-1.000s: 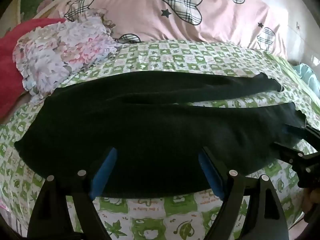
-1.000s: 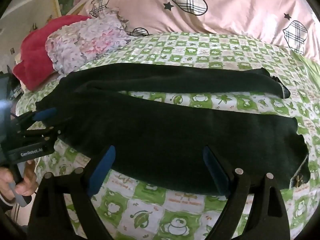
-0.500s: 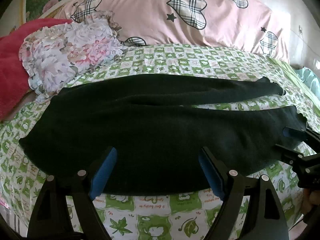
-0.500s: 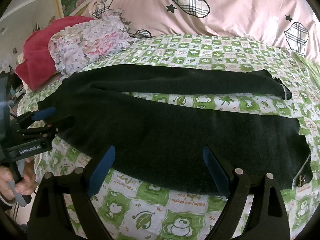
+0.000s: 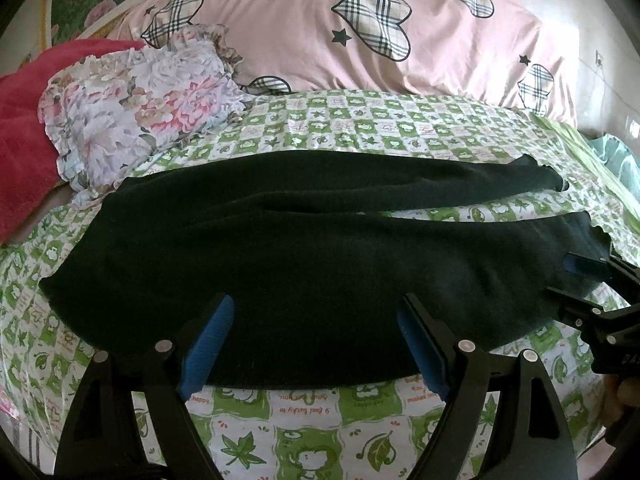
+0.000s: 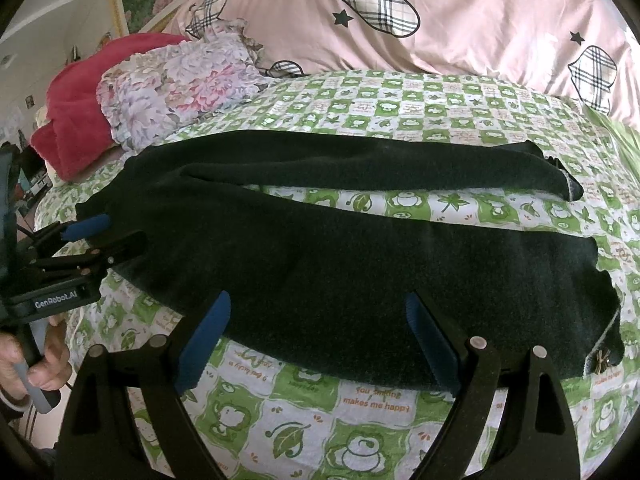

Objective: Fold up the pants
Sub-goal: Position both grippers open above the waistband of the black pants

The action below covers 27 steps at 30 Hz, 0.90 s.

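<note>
Black pants lie flat across the bed, waist at the left, two legs running right with a strip of sheet between them; they also show in the right wrist view. My left gripper is open, hovering just over the near edge of the pants near the waist half; it shows from the side in the right wrist view. My right gripper is open above the near leg's front edge; it shows at the near leg's cuff in the left wrist view.
The bed has a green and white checked sheet. A floral pillow and a red blanket lie at the back left. A pink quilt with plaid hearts is heaped along the back.
Both cameras have pulled back and risen slightly, so the pants sit a little lower and farther in view. Both grippers stay open. The pants have not moved.
</note>
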Each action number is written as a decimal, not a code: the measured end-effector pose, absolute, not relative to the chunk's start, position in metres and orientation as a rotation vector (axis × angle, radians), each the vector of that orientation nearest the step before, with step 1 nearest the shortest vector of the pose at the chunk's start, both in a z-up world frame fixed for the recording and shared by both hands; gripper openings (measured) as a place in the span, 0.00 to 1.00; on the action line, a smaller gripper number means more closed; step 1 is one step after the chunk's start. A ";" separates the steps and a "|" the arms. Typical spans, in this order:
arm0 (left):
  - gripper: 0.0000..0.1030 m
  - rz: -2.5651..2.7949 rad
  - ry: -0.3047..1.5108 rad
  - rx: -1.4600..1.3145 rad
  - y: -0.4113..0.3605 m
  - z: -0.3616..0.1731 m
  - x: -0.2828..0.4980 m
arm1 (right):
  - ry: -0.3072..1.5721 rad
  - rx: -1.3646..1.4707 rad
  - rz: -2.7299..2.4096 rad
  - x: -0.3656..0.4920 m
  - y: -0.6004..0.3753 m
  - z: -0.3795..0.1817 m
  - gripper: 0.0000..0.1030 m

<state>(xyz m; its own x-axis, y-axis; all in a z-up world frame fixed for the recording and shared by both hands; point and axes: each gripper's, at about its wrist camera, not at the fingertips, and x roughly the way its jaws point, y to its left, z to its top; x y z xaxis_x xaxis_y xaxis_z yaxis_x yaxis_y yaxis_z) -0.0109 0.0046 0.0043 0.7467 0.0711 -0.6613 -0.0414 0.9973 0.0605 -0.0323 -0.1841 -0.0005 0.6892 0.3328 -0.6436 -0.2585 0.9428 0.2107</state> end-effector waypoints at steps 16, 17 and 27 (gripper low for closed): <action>0.82 0.053 0.732 0.029 0.005 0.007 -0.012 | 0.745 0.104 0.330 -0.031 -0.184 0.000 0.87; 0.82 0.053 0.731 0.028 0.005 0.007 -0.012 | 0.746 0.104 0.330 -0.031 -0.184 0.000 0.87; 0.82 0.045 0.742 0.026 0.007 0.006 -0.008 | 0.744 0.105 0.330 -0.031 -0.184 0.000 0.87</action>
<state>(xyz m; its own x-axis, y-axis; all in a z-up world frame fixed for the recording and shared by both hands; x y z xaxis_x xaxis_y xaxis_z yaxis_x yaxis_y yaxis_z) -0.0084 0.0073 0.0063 0.7363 0.0500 -0.6748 -0.0318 0.9987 0.0393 -0.0313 -0.1836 -0.0001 0.6868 0.3310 -0.6471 -0.2575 0.9433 0.2093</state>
